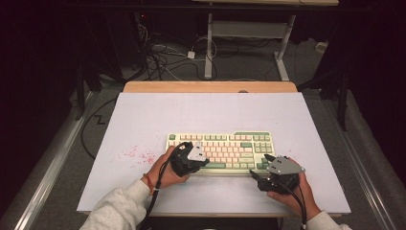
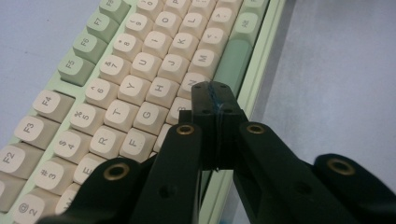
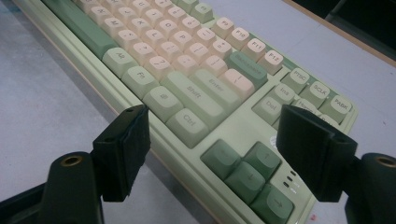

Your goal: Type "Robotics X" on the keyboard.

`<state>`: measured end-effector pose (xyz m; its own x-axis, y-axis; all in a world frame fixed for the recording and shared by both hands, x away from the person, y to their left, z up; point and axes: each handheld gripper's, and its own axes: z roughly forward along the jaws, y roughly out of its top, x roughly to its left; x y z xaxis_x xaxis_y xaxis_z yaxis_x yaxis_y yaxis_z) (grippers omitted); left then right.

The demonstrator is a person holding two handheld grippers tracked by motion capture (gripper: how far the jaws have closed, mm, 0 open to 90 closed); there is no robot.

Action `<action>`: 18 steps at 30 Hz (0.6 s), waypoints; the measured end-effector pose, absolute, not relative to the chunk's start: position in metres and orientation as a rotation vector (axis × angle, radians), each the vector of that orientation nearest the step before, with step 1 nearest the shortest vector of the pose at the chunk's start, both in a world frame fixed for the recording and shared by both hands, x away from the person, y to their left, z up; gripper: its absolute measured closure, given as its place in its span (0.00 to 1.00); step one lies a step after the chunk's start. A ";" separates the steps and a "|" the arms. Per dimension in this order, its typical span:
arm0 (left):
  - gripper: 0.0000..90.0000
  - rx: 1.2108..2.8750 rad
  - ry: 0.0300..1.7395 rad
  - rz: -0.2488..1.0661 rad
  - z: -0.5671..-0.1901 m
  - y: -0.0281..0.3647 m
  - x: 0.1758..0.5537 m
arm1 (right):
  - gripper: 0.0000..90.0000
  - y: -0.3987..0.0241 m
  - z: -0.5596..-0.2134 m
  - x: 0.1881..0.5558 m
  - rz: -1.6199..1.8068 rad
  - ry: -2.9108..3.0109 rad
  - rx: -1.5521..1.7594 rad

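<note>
A cream and green keyboard [image 1: 225, 143] lies on the white table top [image 1: 201, 110], near the front. My left gripper [image 1: 203, 162] is held over the keyboard's lower left part. In the left gripper view its jaws [image 2: 210, 95] are shut together with nothing between them, tips just above the bottom letter row by the green space bar [image 2: 231, 65]. My right gripper [image 1: 261, 165] sits at the keyboard's front right corner. In the right gripper view it stands open [image 3: 233, 135], its jaws spread to either side of the Ctrl key [image 3: 189, 123] and the dark green arrow keys [image 3: 247, 172], touching nothing.
Red specks [image 1: 136, 154] mark the table left of the keyboard. A wooden strip [image 1: 210, 86] runs along the far edge. Beyond it, cables [image 1: 158, 57] lie on the floor beside a white desk frame [image 1: 209, 48]. Bare table surrounds the keyboard.
</note>
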<state>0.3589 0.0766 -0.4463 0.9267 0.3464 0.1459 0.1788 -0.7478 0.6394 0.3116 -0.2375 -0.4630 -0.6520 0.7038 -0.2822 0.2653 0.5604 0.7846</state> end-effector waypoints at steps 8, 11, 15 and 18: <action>0.97 2.416 0.375 0.320 -0.445 0.084 0.361 | 0.29 -0.238 -0.463 0.312 0.975 2.207 0.773; 0.97 2.410 0.379 0.310 -0.445 0.086 0.362 | 0.29 -0.238 -0.463 0.312 0.975 2.206 0.772; 0.97 2.418 0.370 0.318 -0.445 0.088 0.361 | 0.29 -0.239 -0.463 0.312 0.972 2.201 0.773; 0.97 2.417 0.375 0.317 -0.446 0.089 0.361 | 0.29 -0.239 -0.463 0.312 0.970 2.201 0.773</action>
